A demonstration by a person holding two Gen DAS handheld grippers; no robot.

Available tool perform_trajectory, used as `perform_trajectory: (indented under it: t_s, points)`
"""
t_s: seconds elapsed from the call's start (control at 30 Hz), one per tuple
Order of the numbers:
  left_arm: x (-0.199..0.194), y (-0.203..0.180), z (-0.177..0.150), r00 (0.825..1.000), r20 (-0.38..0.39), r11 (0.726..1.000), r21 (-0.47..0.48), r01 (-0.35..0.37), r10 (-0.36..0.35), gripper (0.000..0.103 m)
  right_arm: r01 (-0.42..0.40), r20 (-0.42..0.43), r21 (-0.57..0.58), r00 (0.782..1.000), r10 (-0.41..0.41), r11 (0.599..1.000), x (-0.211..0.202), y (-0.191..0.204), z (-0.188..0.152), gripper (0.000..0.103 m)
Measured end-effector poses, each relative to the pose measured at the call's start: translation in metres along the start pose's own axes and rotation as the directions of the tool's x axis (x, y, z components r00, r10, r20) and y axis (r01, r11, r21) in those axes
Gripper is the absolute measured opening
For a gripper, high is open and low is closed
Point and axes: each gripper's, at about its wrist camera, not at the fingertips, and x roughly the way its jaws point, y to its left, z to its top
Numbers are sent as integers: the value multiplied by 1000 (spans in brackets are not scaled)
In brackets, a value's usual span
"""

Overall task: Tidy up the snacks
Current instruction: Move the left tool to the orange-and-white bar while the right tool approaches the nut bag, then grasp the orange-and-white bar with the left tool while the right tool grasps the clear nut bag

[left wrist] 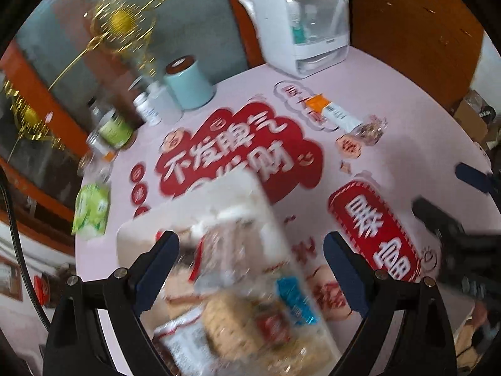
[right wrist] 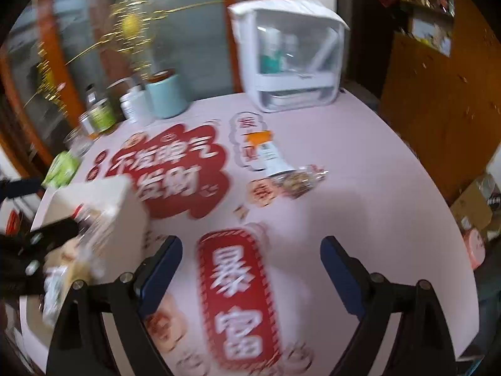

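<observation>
A white box [left wrist: 219,194] stands on the pink printed tablecloth [left wrist: 391,100], and several blurred snack packets [left wrist: 238,313] lie in it, one of them blue [left wrist: 294,297]. My left gripper [left wrist: 253,269] hangs open over these packets, its pads wide apart and pressing on nothing. My right gripper [right wrist: 252,269] is open over bare cloth to the right of the box [right wrist: 103,219], with nothing between its fingers. Loose on the cloth farther back lie an orange and white packet [right wrist: 266,153] and a clear packet of nuts [right wrist: 297,181]. A green packet [left wrist: 90,210] lies at the table's left edge.
A white storage case [left wrist: 303,25] stands at the back of the table. Along the back left are a teal canister [left wrist: 188,84], white bottles [left wrist: 156,106] and a green-labelled jar [left wrist: 116,128]. A gold ornament [left wrist: 122,22] hangs behind them. Cardboard boxes [right wrist: 476,203] sit on the floor to the right.
</observation>
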Motion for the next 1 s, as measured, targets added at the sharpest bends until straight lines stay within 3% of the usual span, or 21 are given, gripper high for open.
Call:
perform_trajectory:
  t_s: [0.27, 0.53, 0.63, 0.8, 1.0]
  points:
    - [51, -58, 58, 997, 18, 997, 42, 70, -71, 93, -58, -84, 152, 994, 71, 987, 98, -63, 47, 80]
    - [121, -82, 98, 995, -32, 995, -17, 95, -96, 93, -71, -214, 163, 971, 106, 984, 174, -70, 58, 67]
    - [145, -78, 109, 992, -67, 991, -80, 103, -109, 93, -71, -222, 108, 971, 93, 992, 185, -62, 57, 53]
    - [170, -70, 124, 986, -105, 980, -165, 109, -127, 93, -68, -199, 46, 977, 76, 997, 183, -68, 58, 51]
    - [185, -86, 142, 986, -105, 982, -152, 113, -130, 93, -35, -200, 72, 979, 49, 997, 181, -111, 64, 50]
